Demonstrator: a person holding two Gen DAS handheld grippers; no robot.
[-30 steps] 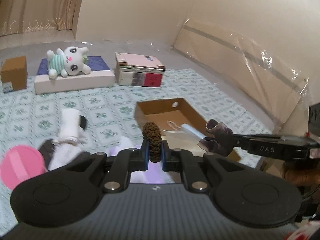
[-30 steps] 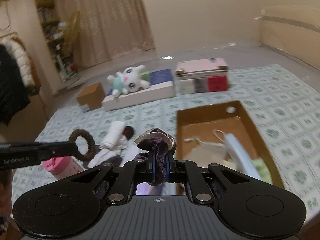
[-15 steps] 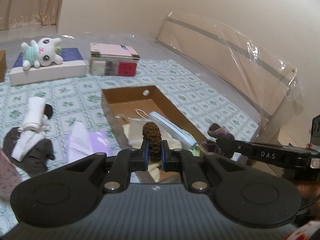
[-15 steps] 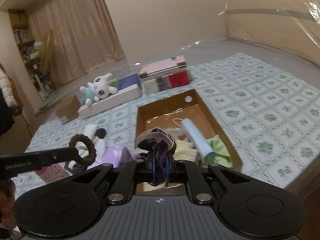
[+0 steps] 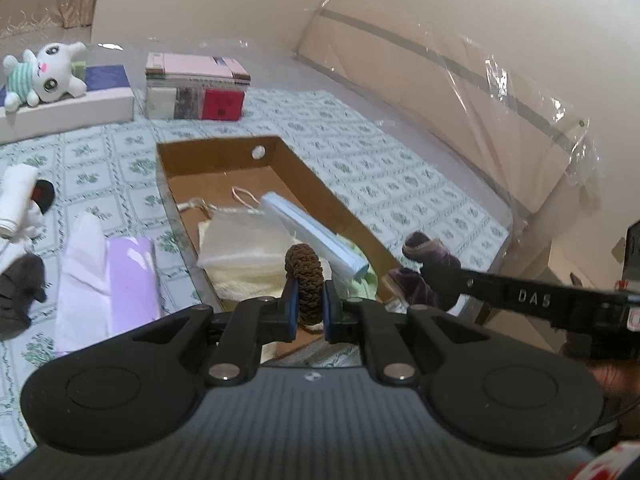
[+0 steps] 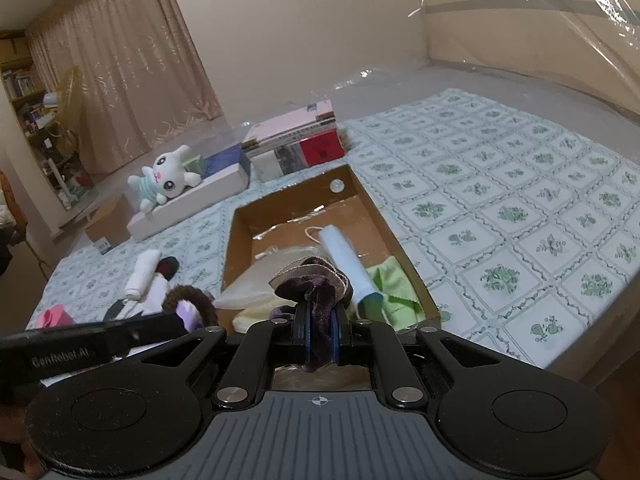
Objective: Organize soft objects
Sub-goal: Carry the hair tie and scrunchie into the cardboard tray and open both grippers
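The left gripper (image 5: 306, 305) is closed on a brown hair tie (image 5: 304, 273), which stands upright between its two blue pads. It hangs over the near end of the cardboard box (image 5: 308, 178). The right gripper (image 6: 320, 330) is closed on a dark purple scrunchie (image 6: 316, 286), whose folds bulge out above the pads. It also is at the near end of the same box, to the right of the left gripper.

The box is open and lies on a bed cover (image 6: 500, 216) with a green flower pattern. Inside it there are a rolled light blue cloth (image 5: 312, 236), a cream cloth (image 5: 244, 248) with a thin cord, and a light green cloth (image 6: 390, 284) at the near right corner.

On the cover to the left of the box lie a lilac and white cloth (image 5: 108, 276), a rolled white sock (image 5: 16, 196) and a dark grey piece (image 5: 18, 294). A small pink thing (image 6: 52, 316) lies at the near left; what it is I cannot tell.

At the far side a white plush toy (image 5: 44, 74) lies on a flat white box (image 5: 80, 110), and to the right of it stands a pile of books (image 5: 196, 88) with a pink one on top. A small brown box (image 6: 106, 222) stands left of the flat white box.
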